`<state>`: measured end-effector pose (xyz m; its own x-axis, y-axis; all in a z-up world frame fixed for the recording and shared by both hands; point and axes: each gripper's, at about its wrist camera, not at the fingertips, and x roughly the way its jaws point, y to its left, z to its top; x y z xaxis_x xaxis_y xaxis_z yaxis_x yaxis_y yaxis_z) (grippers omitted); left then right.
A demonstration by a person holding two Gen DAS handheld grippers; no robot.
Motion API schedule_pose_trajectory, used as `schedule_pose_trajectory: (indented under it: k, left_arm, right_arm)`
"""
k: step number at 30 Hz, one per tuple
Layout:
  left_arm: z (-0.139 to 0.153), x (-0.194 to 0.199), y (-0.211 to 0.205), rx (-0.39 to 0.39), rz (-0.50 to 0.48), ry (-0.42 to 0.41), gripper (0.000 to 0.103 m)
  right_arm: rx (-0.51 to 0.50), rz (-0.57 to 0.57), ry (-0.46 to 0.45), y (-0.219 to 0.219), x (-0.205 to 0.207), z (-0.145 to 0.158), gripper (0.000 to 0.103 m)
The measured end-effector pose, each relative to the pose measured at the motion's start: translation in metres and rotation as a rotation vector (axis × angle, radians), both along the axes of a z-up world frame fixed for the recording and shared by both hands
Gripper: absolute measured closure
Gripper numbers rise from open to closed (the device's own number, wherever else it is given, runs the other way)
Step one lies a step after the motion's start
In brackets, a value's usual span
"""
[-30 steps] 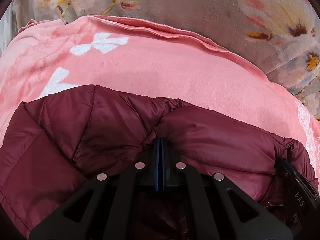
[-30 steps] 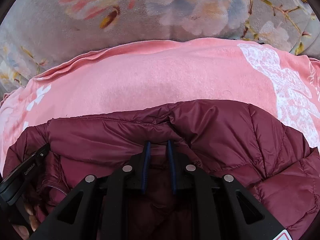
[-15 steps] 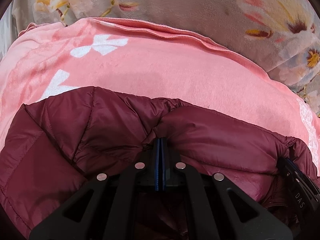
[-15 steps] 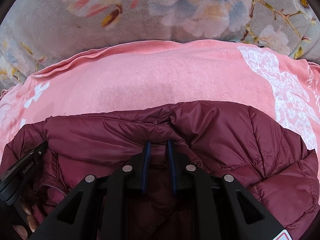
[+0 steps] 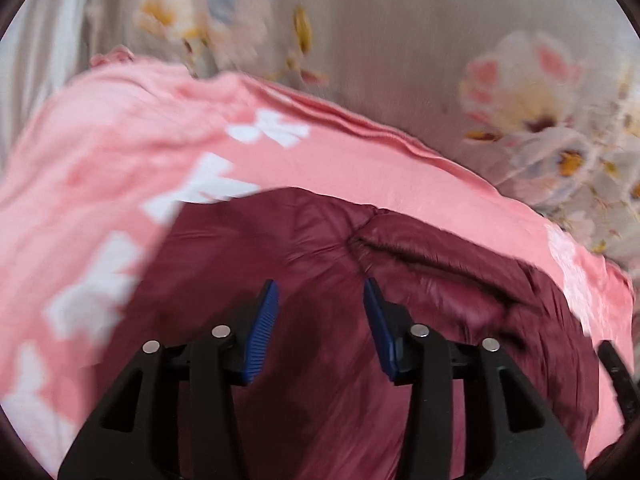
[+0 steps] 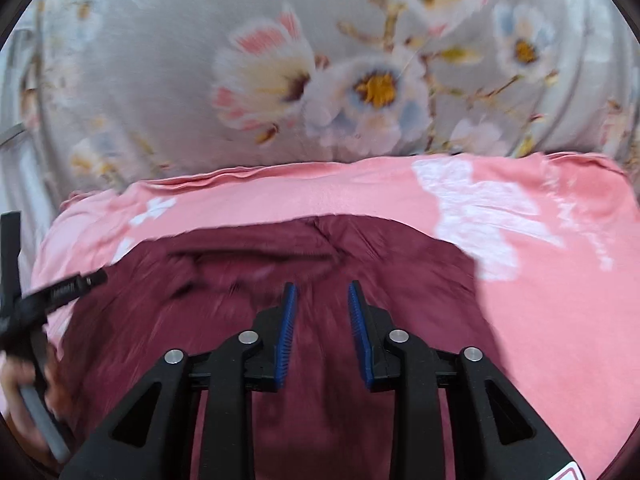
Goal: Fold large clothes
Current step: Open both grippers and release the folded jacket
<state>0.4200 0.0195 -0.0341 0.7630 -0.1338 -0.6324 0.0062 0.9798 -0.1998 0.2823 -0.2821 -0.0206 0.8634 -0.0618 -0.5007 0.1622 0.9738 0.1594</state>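
Note:
A dark maroon padded jacket [image 5: 320, 248] lies folded on a pink blanket [image 5: 120, 168] with white patterns. My left gripper [image 5: 319, 294] is open and empty, its blue pads just above the jacket's folded edge. In the right wrist view the same jacket [image 6: 248, 280] lies below my right gripper [image 6: 322, 294], which is also open and empty. The left gripper's black body [image 6: 52, 292] shows at the left edge of the right wrist view. Both views are blurred by motion.
The pink blanket [image 6: 540, 280] lies on a grey bedspread [image 6: 320, 80] with large flower prints, which fills the far side in both views [image 5: 400, 40]. The right gripper's black edge [image 5: 618, 376] shows at the right of the left wrist view.
Both grippers have opened and let go of the jacket's edge, and both have pulled back and up. The jacket now lies flat on the blanket.

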Motion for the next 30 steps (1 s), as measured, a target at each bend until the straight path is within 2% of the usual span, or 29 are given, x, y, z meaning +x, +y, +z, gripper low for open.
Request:
schedule_pose_trajectory:
  k: [4, 6, 8, 10, 11, 14, 19, 23, 26, 30]
  left_arm:
    - [0.018, -0.058, 0.040, -0.039, -0.007, 0.056, 0.056]
    - [0.022, -0.091, 0.061, -0.039, -0.021, 0.092, 0.056]
    - [0.025, -0.124, 0.073, -0.003, -0.029, 0.098, 0.056]
    - [0.022, -0.162, 0.086, 0.070, -0.031, 0.104, 0.047]
    - [0.017, -0.181, 0.094, 0.106, -0.042, 0.124, 0.039]
    - [-0.004, -0.222, 0.119, 0.137, -0.042, 0.195, 0.037]
    - [-0.036, -0.272, 0.166, 0.087, 0.020, 0.257, 0.036]
    - [-0.052, -0.285, 0.192, -0.046, 0.070, 0.271, 0.032]
    - [-0.051, -0.286, 0.190, -0.064, 0.079, 0.257, 0.031]
    - [-0.051, -0.284, 0.183, -0.122, 0.061, 0.264, 0.032]
  right_arm:
    - [0.060, 0.008, -0.017, -0.013, -0.099, 0.019, 0.064]
    - [0.045, -0.009, -0.038, -0.016, -0.152, 0.024, 0.046]
    - [0.038, -0.026, -0.045, -0.016, -0.192, 0.027, 0.037]
    - [0.028, -0.038, -0.023, -0.018, -0.236, 0.020, 0.034]
    - [0.021, -0.048, -0.008, -0.018, -0.249, 0.016, 0.033]
    - [0.023, -0.092, 0.047, -0.022, -0.297, -0.008, 0.027]
    - [0.162, -0.166, 0.090, -0.043, -0.336, -0.048, 0.024]
    - [0.278, -0.202, 0.099, -0.056, -0.336, -0.074, 0.024]
    - [0.375, -0.207, 0.106, -0.060, -0.333, -0.085, 0.024]
    - [0.440, -0.215, 0.134, -0.060, -0.320, -0.092, 0.024]
